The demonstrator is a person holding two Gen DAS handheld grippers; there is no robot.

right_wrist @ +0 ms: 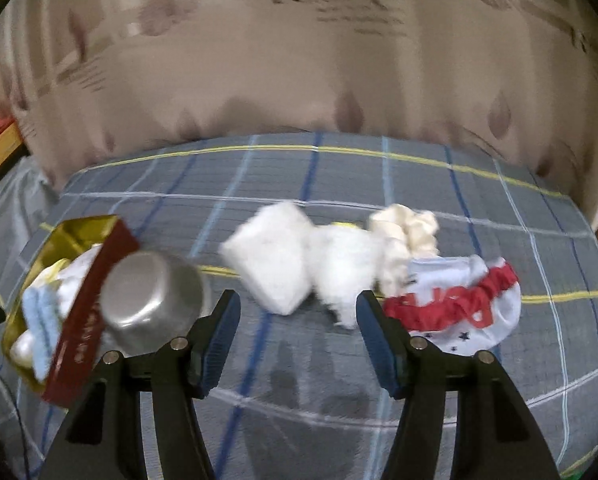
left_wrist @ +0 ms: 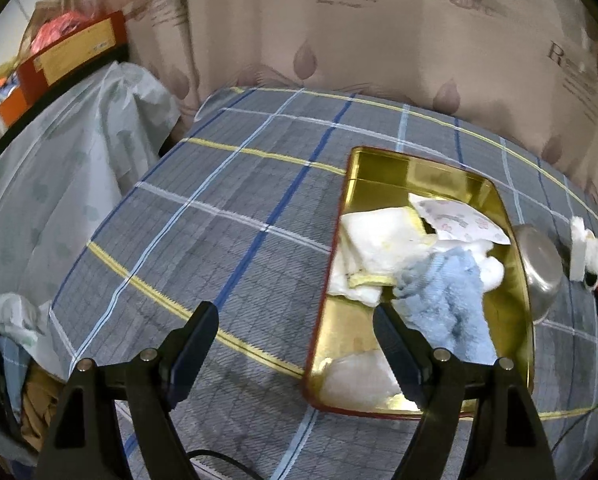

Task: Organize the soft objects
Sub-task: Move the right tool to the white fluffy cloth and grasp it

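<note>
A gold tin tray with a red rim lies on the plaid bed cover. It holds white cloths, a flowered packet and a light blue towel. My left gripper is open and empty, its right finger over the tray's near end. In the right wrist view the tray is at the left. A white sponge block, white fluff, a cream scrunchie and a white and red garment lie ahead. My right gripper is open and empty, just short of the sponge.
An upturned steel bowl sits against the tray's right side; it also shows in the left wrist view. A patterned curtain hangs behind the bed. A covered pile and a red box stand at the left.
</note>
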